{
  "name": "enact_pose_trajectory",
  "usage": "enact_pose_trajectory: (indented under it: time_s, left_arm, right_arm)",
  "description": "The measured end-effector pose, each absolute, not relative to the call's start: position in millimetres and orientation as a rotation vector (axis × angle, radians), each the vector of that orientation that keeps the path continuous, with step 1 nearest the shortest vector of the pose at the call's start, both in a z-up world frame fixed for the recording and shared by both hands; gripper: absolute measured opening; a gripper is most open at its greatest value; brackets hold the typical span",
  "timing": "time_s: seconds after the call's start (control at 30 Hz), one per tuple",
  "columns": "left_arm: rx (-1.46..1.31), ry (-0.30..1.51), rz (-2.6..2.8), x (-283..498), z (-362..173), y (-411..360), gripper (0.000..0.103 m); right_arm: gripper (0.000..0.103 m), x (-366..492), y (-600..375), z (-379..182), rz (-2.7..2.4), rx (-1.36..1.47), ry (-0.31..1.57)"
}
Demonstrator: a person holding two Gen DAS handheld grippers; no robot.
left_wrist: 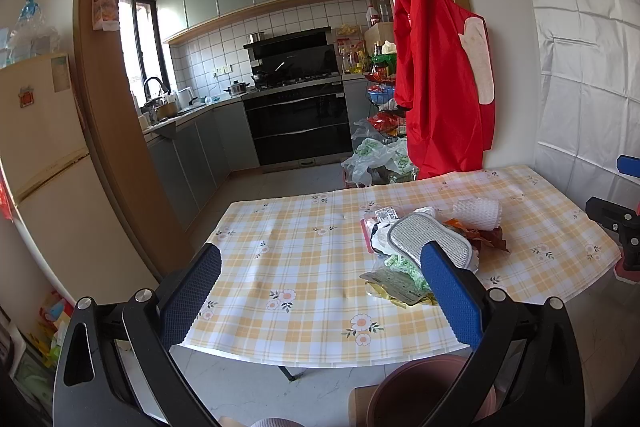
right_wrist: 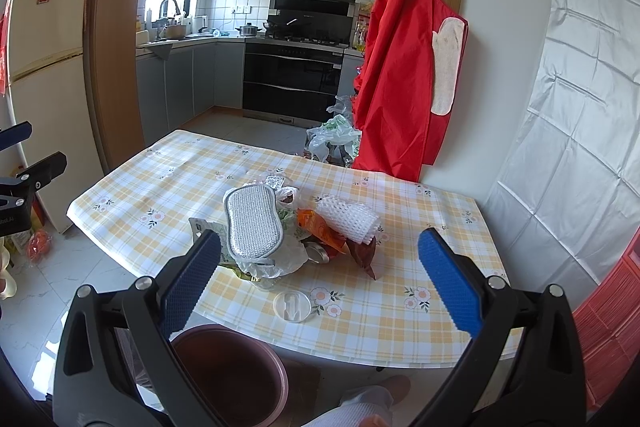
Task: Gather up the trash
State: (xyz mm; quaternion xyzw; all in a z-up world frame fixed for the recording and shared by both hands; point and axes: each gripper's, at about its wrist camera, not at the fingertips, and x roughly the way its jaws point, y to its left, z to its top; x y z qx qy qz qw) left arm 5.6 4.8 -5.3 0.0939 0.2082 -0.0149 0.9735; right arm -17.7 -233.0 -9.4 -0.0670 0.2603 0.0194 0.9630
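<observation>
right wrist view: our right gripper (right_wrist: 320, 267) and left gripper (left_wrist: 320, 291) hang released, empty; trash pile (right_wrist: 288, 227) sits mid-bench (right_wrist: 440, 327), bin (right_wrist: 228, 371) at 6 o'clock. we risk nudging the loose clear lid (right_wrist: 292, 305) off the edge.

A home kitchen: stove (left_wrist: 298, 83), sink faucet (left_wrist: 152, 85), fridge (left_wrist: 40, 131), hanging apron (left_wrist: 440, 67).

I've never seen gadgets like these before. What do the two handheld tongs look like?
Both look alike. The left tongs and the right tongs each have two flat fingers faced with blue, dimpled rubbery pads. The pads sit on glossy black arms, joined with round silver bolts. No cables show. Some small white lettering marks the left one's side, too small to read.
</observation>
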Motion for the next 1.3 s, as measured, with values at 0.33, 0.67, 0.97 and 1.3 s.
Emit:
enact_pose_trajectory:
  time_s: [0.33, 0.67, 0.97, 1.3]
  left_arm:
    - [0.191, 0.419, -0.031, 5.2, -5.0, 3.8, 0.098]
    - [0.191, 0.419, -0.032, 3.2, -3.9, 10.3, 0.098]
    - [0.190, 0.424, -0.040, 1.1, -6.0, 7.5, 0.098]
    - [0.190, 0.426, -0.048, -1.0, -3.4, 5.5, 0.098]
  right_arm:
    - [0.097, -17.4, -235.5, -8.2, 0.039, -0.138, 0.530]
    - [0.097, -16.8, -234.4, -8.0, 0.040, -0.140, 0.529]
    - [0.097, -16.0, -234.1, -7.2, 0.039, -0.139, 0.529]
    - [0.097, -17.6, -235.2, -8.9, 0.040, -0.141, 0.527]
